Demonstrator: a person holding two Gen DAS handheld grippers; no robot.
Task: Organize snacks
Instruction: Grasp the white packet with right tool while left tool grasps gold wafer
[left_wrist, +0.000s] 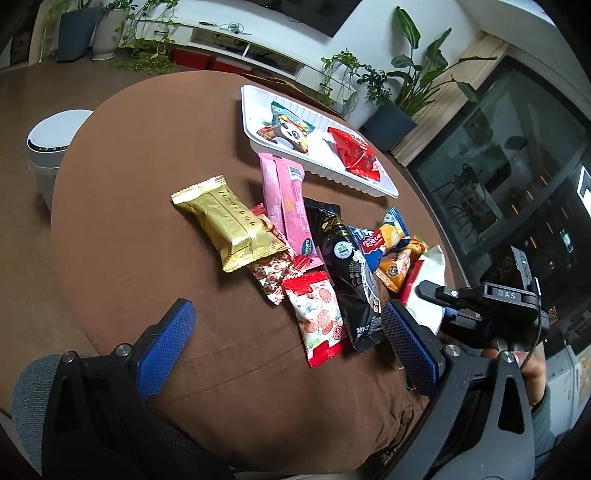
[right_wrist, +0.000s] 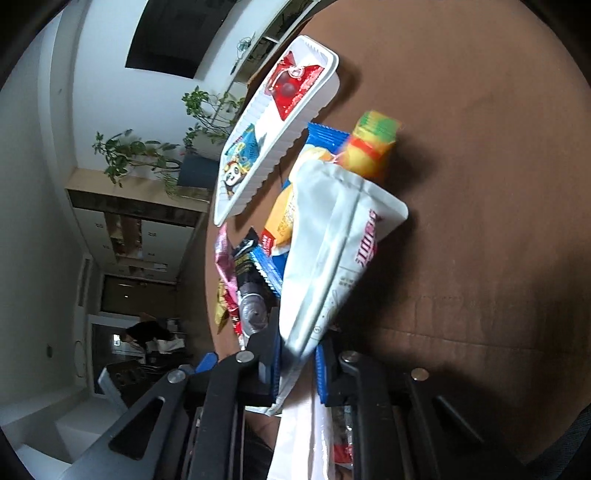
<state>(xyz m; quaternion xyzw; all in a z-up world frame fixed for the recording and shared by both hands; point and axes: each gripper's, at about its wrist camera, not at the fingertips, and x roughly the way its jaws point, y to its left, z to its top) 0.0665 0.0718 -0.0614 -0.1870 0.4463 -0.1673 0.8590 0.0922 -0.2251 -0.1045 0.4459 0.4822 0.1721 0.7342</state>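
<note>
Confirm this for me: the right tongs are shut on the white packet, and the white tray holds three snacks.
Wrong count. The left wrist view shows the white tray holding two snacks: the panda packet and the red packet. The right tongs are indeed shut on the white packet.

White snack pouch (right_wrist: 332, 251) pinched upright; other packets (left_wrist: 295, 240) heaped beside tray (left_wrist: 251, 122).

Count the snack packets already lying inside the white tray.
2. A blue panda-print packet lies at the far end of the ribbed white plastic tray, a shiny red packet at the near end. Nothing seems hidden beneath them.
</note>
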